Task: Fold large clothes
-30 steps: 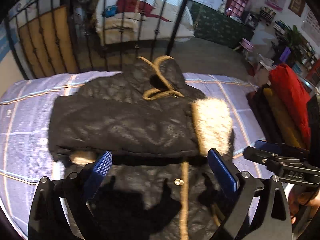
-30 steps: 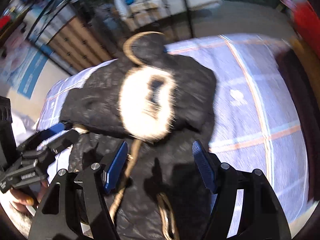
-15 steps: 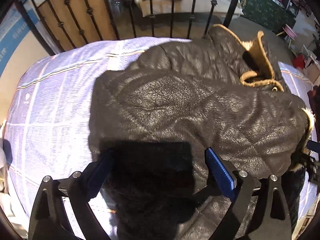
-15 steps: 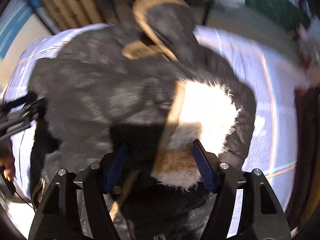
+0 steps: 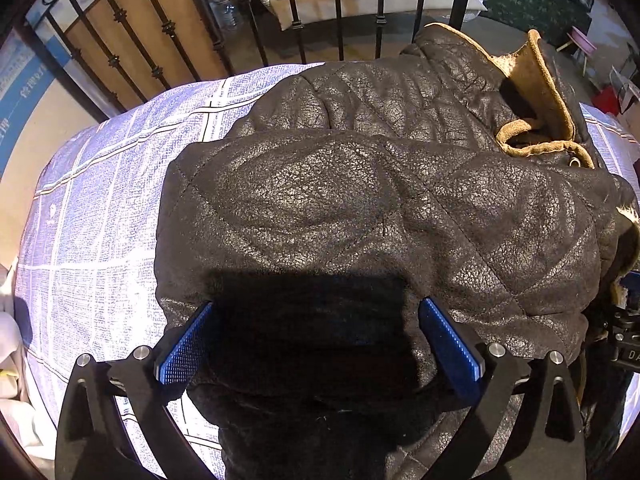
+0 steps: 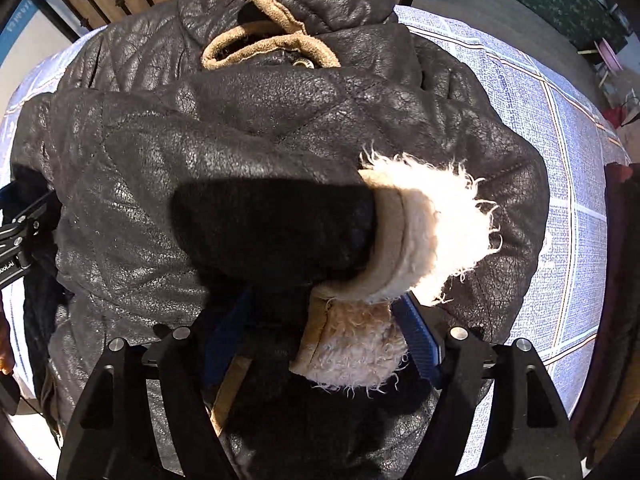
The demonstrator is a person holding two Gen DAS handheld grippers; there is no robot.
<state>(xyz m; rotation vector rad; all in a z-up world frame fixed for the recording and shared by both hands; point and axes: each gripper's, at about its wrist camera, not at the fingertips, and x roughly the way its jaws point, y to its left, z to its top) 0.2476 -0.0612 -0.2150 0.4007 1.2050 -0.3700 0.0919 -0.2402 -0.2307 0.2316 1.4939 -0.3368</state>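
Dropped both grippers close onto the jacket (image 5: 360, 208) since the earlier frames, where more of the bedsheet (image 5: 100, 220) had shown around it. Lay spread across the sheet, hood (image 5: 532, 92) toward the black bed rail (image 5: 336, 4), one quilted sleeve folded crosswise over the chest. Ran left to right in both wrist views, that sleeve's long axis, square to the line each gripper pointed along.

Left gripper (image 5: 320, 340): jaws spread wide, blue pads on either side of the shoulder end of the sleeve, no pressing visible, nothing pinched. Right gripper (image 6: 324, 340): jaws opening, fleece cuff (image 6: 420, 232) between them (right pad just beside the fleece, left pad in shadow; contact could not be told), no grip apparent.

Judged as follows: each end of the sleeve sat directly under its own gripper, cuff nearer the right, shoulder nearer the left. Judged the sleeve fold as placed and the next fold as likely lengthwise, hem toward hood. Expected stiff, bulky leather to spring back unless pressed flat first.
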